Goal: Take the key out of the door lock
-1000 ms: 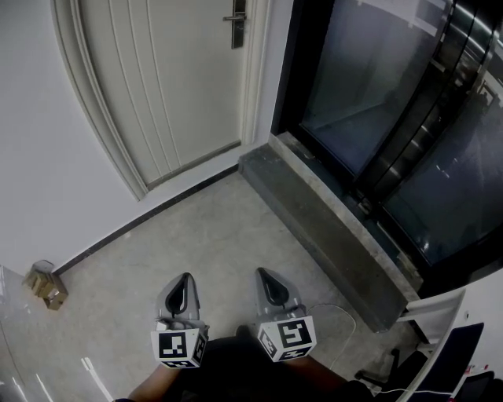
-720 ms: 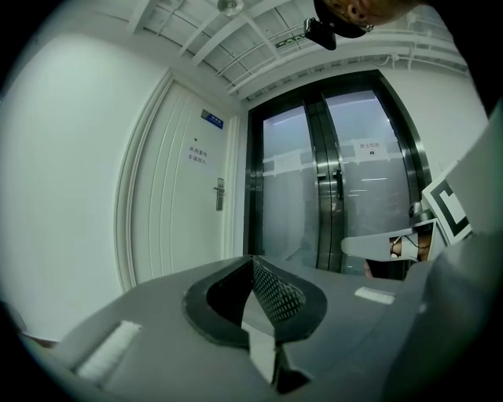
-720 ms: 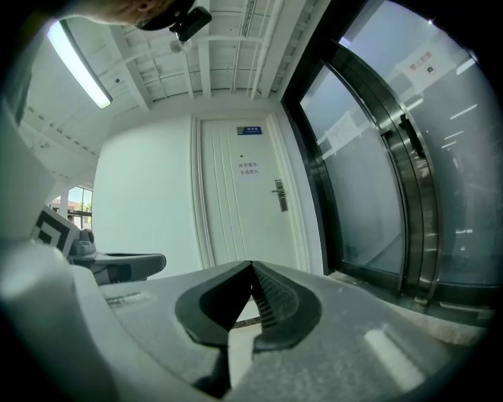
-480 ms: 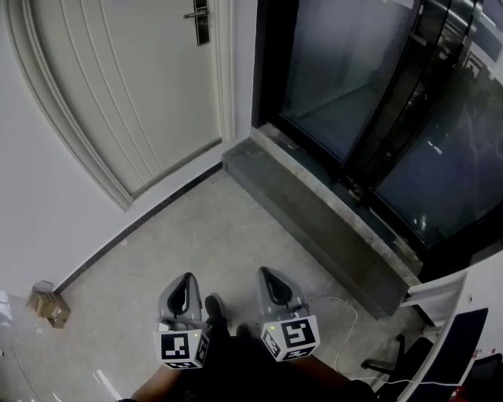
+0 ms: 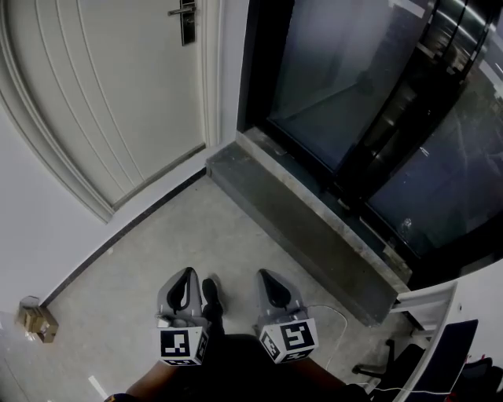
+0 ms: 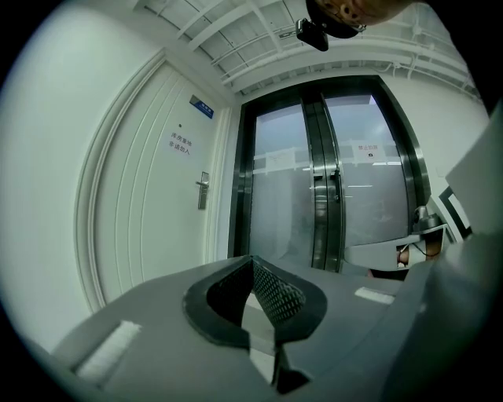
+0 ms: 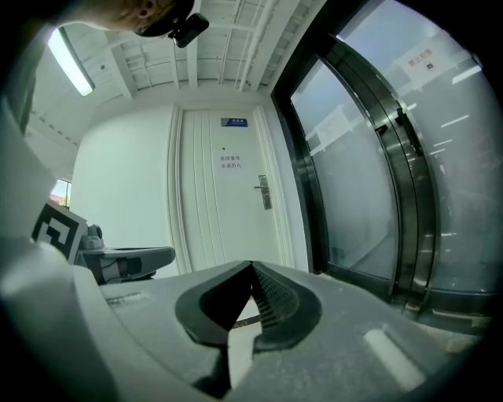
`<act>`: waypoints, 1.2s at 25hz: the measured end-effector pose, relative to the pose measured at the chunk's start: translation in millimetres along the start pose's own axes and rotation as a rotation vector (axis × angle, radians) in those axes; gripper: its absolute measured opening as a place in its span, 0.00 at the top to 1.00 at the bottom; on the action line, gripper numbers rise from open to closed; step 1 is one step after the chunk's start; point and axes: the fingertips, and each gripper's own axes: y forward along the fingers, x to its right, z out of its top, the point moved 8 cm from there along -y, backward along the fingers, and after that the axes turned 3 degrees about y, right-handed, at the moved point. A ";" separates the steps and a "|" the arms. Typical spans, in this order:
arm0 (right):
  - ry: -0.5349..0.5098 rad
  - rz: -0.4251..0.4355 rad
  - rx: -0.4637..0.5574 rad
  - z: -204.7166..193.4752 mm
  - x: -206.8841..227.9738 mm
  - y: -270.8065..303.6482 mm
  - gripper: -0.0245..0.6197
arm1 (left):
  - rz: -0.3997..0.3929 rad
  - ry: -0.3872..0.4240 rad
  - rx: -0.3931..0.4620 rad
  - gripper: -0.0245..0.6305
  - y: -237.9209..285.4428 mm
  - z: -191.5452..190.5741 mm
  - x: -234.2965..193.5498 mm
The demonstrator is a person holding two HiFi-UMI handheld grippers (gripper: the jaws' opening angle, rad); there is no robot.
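1. Up at the far end of the grey tiled floor (image 5: pixel 196 235), the white panelled door (image 5: pixel 118 94) is carrying its dark metal handle-and-lock plate (image 5: pixel 183 20). Any key in it is too small to make out.
2. Both tools are hanging low, well apart from that lock, so the step is looking like the approach. Doing it well means closing in squarely, raising one tool level with the lock, and opening it just before the key.
3. The left tool (image 5: pixel 187 275) is pressing its jaws together on nothing.
4. The right tool (image 5: pixel 264 275) is likewise clenched and empty.
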 end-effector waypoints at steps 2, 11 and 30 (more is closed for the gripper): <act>-0.011 -0.004 0.000 7.3 3.3 26.3 0.98 | -0.014 0.001 0.018 0.93 24.2 3.4 -13.3; -0.045 0.001 -0.026 47.5 16.6 158.8 0.98 | -0.026 -0.016 0.028 0.93 141.9 15.2 -84.1; -0.110 0.208 -0.034 82.2 -12.0 345.3 0.98 | 0.209 -0.073 0.062 0.93 225.4 27.2 -206.9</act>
